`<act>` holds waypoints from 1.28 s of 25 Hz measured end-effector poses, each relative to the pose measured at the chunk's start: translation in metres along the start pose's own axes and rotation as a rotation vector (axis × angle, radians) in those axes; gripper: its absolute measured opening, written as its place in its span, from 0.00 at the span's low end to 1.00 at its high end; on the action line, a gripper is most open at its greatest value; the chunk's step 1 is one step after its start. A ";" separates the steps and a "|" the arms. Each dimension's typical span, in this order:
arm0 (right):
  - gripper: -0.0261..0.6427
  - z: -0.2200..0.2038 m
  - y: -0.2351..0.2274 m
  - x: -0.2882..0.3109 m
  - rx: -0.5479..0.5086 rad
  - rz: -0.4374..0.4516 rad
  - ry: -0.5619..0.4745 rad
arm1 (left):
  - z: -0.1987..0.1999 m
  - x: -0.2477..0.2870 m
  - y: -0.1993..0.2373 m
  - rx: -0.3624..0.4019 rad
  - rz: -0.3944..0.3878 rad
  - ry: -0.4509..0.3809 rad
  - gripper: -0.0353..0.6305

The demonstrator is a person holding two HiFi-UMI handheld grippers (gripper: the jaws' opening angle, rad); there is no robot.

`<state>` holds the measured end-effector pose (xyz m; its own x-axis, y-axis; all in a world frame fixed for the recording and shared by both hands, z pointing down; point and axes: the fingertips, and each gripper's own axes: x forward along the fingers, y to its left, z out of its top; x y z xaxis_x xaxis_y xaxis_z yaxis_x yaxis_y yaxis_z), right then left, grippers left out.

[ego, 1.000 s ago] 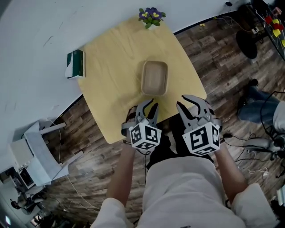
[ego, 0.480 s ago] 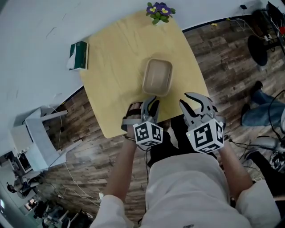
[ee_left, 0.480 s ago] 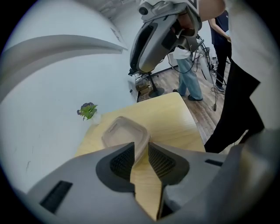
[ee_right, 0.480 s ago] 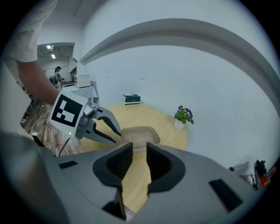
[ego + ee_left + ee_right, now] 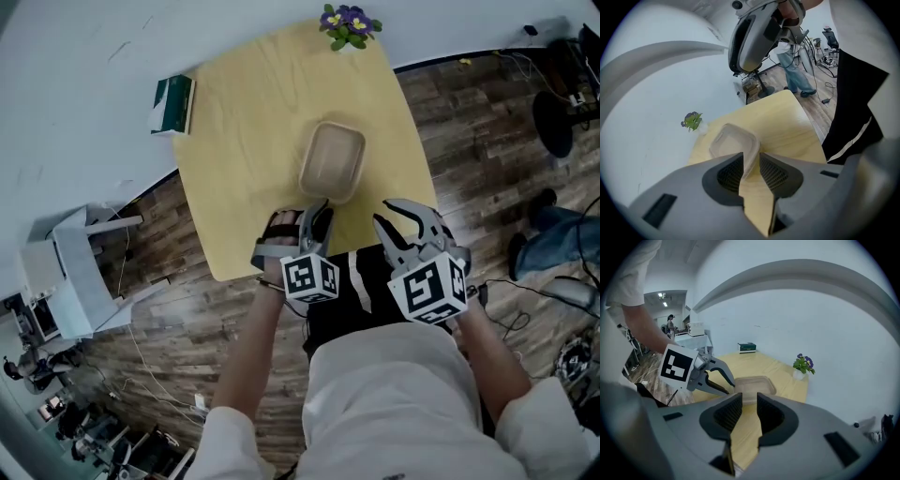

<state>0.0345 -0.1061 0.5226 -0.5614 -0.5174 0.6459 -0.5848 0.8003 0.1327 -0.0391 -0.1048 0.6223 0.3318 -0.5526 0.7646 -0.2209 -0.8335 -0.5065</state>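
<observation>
A shallow tan container [image 5: 332, 161] rests in the middle of the square wooden table [image 5: 244, 122]. My left gripper [image 5: 317, 214] hovers at the container's near edge, open by a narrow gap. In the left gripper view [image 5: 750, 161] the container's near corner [image 5: 736, 140] shows through that gap, and I cannot tell whether they touch. My right gripper [image 5: 386, 212] is over the table's near right edge, a little short of the container, also open by a narrow gap with nothing in it. In the right gripper view [image 5: 749, 401], the left gripper [image 5: 729, 386] is beside the container [image 5: 752, 382].
A small pot of purple flowers [image 5: 349, 21] stands at the table's far edge, and a green box [image 5: 173, 103] lies at its far left corner by the white wall. A white stand [image 5: 75, 272] is on the floor to the left. Cables and chairs are at the right.
The left gripper has edged forward to the container's near rim. The right gripper has barely moved. The container has stayed where it was.
</observation>
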 end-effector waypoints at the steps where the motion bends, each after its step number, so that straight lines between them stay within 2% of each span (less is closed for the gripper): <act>1: 0.19 0.000 0.000 -0.001 0.001 0.002 0.001 | 0.002 0.001 0.000 0.007 0.000 -0.006 0.19; 12: 0.19 -0.006 -0.002 0.002 0.016 -0.013 0.013 | 0.001 0.010 -0.010 0.192 0.044 -0.034 0.19; 24: 0.19 -0.008 0.002 0.002 0.053 -0.017 0.024 | -0.005 0.019 -0.008 0.234 0.115 -0.058 0.19; 32: 0.19 -0.007 0.006 -0.001 0.063 -0.017 0.023 | -0.004 0.019 -0.007 0.228 0.118 -0.064 0.18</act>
<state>0.0360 -0.0985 0.5283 -0.5378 -0.5231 0.6612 -0.6304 0.7703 0.0966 -0.0349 -0.1097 0.6417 0.3748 -0.6391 0.6716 -0.0516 -0.7377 -0.6732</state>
